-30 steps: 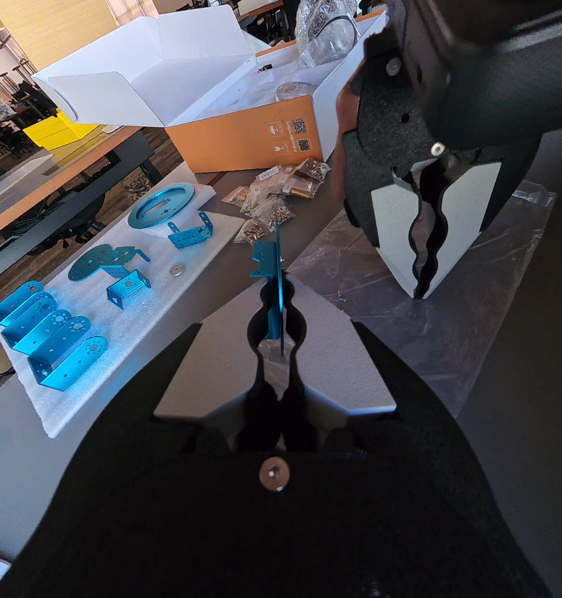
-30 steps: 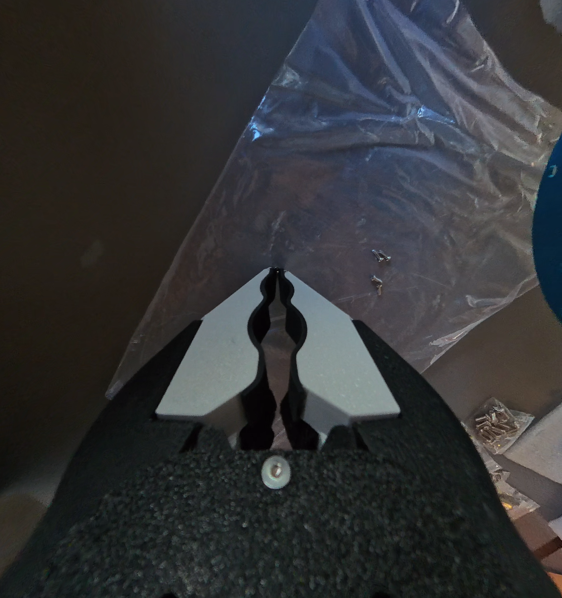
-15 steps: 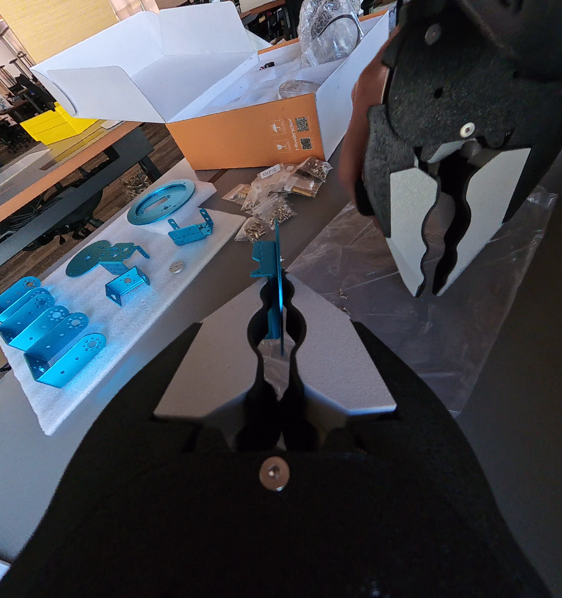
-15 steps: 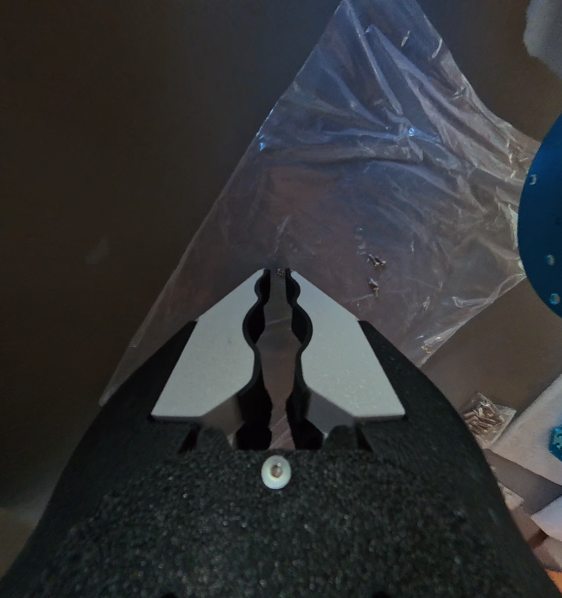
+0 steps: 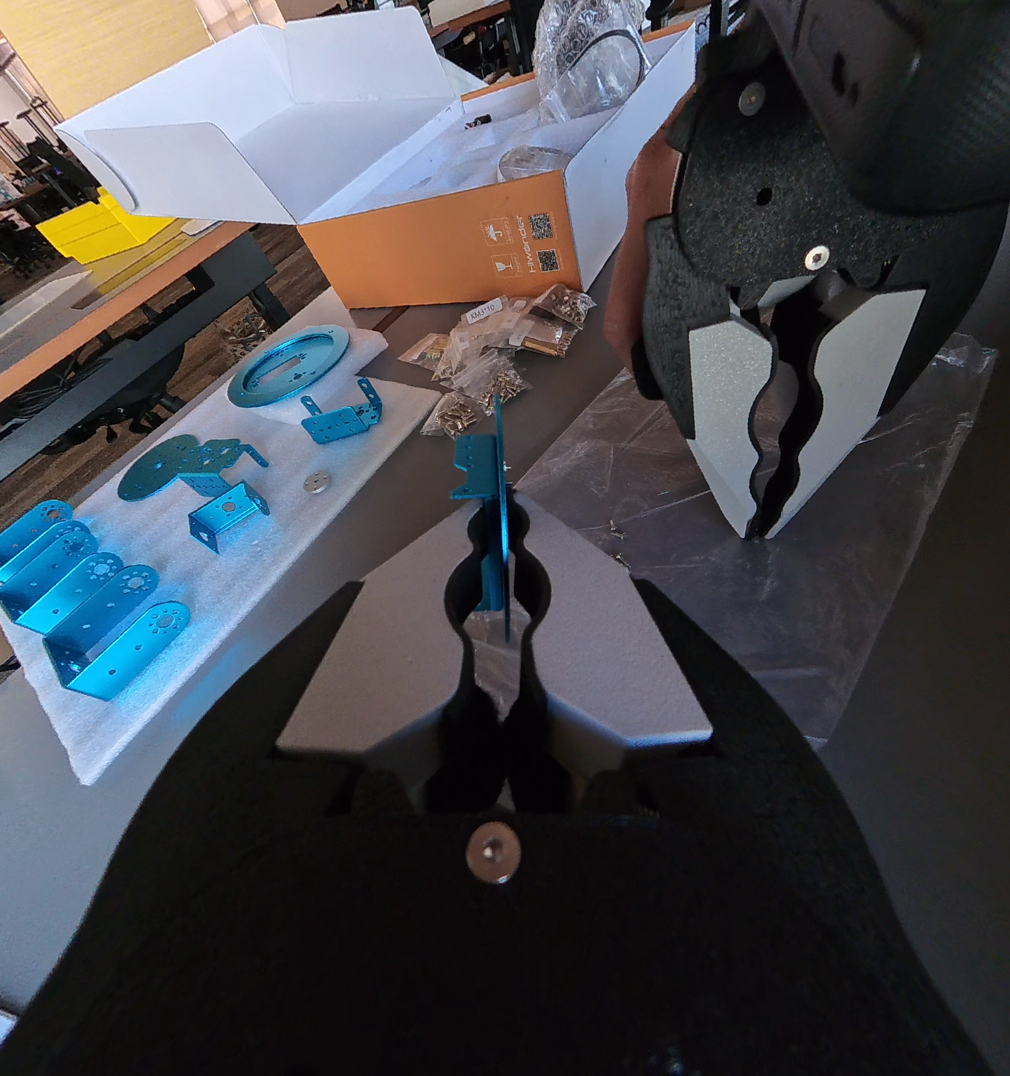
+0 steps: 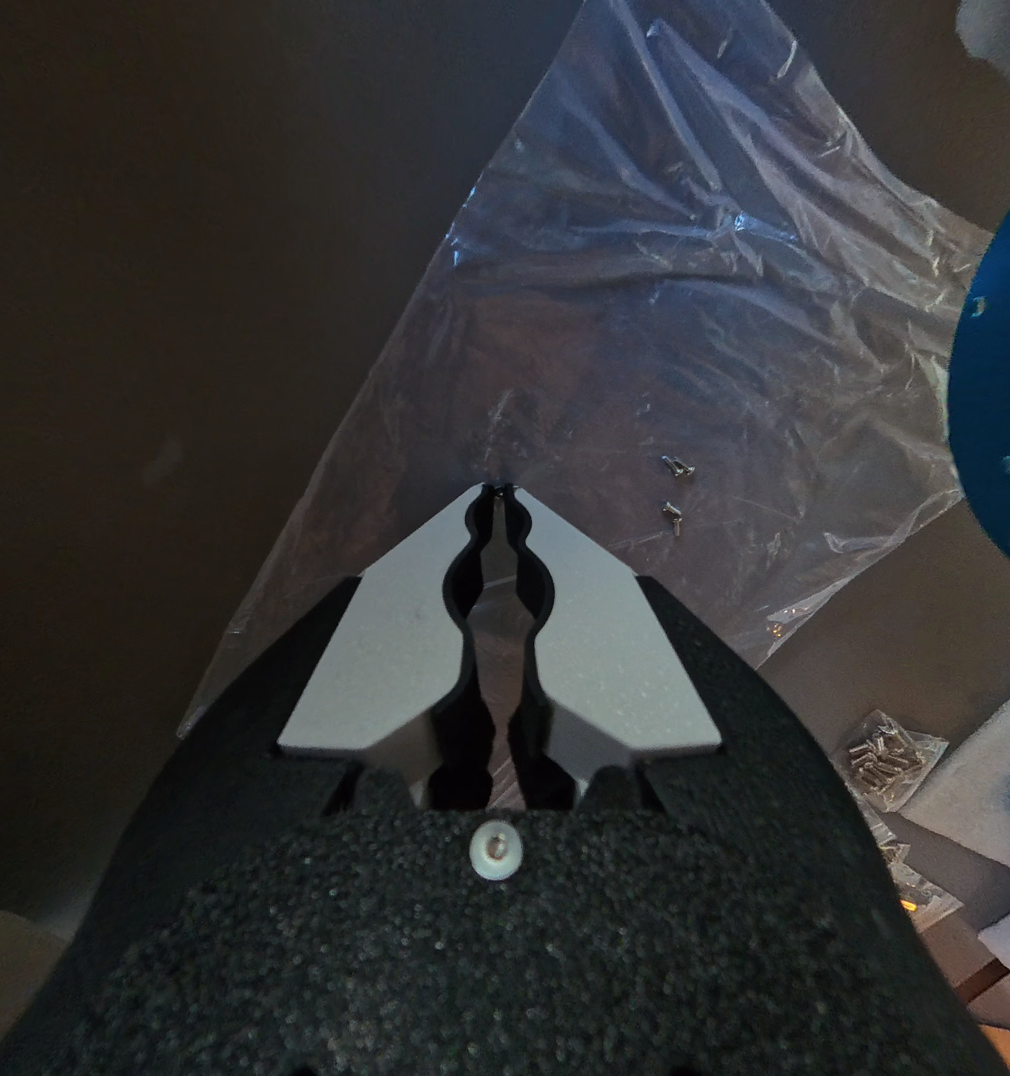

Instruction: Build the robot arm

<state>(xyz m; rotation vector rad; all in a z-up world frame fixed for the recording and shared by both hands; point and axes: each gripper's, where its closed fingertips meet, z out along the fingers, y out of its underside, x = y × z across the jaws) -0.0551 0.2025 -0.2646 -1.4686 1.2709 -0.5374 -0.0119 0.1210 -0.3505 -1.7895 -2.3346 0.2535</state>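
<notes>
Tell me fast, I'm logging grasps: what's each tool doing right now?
Left tool: shut on the blue metal plate, held edge-on.
Right tool: shut on a tiny screw over the clear plastic sheet.

Blue plate [image 5: 499, 524]: anodised metal, satin sheen; plastic sheet [image 6: 636, 291]: clear, crinkled, glossy; foam pad [image 5: 159, 669]: white, matt.
</notes>
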